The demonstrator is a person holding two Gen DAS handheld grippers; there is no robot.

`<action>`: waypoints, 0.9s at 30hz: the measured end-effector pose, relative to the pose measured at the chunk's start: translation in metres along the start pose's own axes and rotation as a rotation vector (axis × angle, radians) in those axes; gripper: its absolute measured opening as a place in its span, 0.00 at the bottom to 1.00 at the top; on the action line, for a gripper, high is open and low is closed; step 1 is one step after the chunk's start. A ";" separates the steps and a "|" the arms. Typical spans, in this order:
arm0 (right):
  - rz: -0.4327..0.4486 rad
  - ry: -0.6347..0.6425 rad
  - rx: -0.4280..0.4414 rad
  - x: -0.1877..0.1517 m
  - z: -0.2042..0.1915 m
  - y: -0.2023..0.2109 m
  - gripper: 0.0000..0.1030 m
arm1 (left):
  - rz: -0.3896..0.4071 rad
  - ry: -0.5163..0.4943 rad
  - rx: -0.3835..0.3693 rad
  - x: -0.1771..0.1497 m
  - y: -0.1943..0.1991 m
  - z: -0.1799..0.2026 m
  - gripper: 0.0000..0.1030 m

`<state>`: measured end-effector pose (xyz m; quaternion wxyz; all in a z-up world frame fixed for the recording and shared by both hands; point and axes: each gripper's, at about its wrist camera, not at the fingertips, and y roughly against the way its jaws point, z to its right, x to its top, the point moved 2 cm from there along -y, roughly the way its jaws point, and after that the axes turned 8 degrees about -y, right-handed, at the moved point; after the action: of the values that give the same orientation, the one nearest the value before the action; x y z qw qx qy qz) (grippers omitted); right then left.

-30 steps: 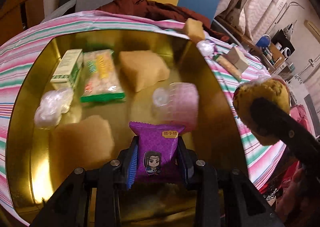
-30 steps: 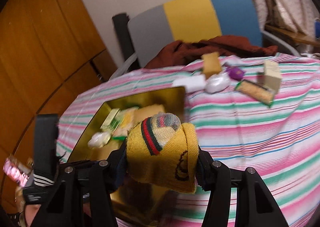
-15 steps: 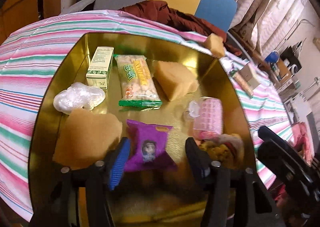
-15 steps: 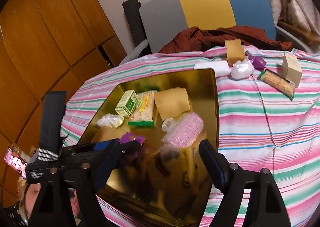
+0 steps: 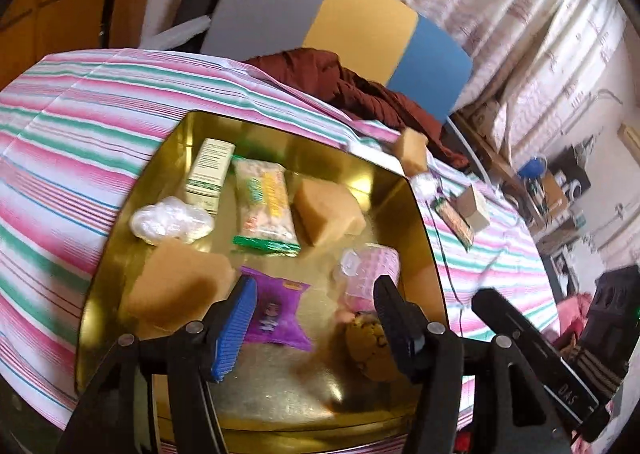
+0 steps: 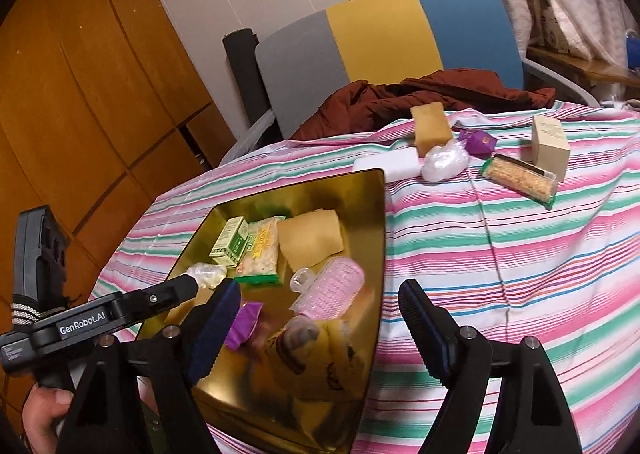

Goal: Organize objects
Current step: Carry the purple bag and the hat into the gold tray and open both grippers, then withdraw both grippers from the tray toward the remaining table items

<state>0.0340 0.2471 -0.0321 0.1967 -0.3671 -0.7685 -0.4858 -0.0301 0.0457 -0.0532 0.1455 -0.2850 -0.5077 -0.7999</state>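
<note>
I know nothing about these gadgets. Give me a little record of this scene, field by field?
Container: shiny gold metal tray on striped tablecloth
Inside tray: purple snack packet, yellow knitted sock, pink hair roller
Outside tray: seed bar in clear wrapper, beige cardboard box
Left hand-held gripper: open, empty
Right hand-held gripper: open, empty

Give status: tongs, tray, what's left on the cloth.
Both tongs, left and right, open, empty. Purple packet and yellow sock lying in gold tray. Sponge, snack bar, box outside the tray.
</note>
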 end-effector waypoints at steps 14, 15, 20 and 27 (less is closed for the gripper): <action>0.043 -0.091 -0.060 0.013 0.058 0.011 0.77 | -0.061 -0.129 -0.078 -0.009 -0.021 0.060 0.60; 0.045 -0.096 -0.066 0.014 0.063 0.012 0.77 | -0.065 -0.137 -0.083 -0.009 -0.022 0.065 0.60; 0.040 -0.120 -0.083 0.017 0.086 0.012 0.75 | -0.082 -0.193 -0.092 -0.012 -0.027 0.088 0.60; 0.033 -0.135 -0.138 0.020 0.119 0.010 0.75 | -0.093 -0.251 -0.098 -0.013 -0.032 0.113 0.60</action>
<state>0.0350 0.3637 -0.0666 0.1267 -0.4243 -0.7386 -0.5083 -0.0021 0.1603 -0.0479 0.0295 -0.3658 -0.4947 -0.7878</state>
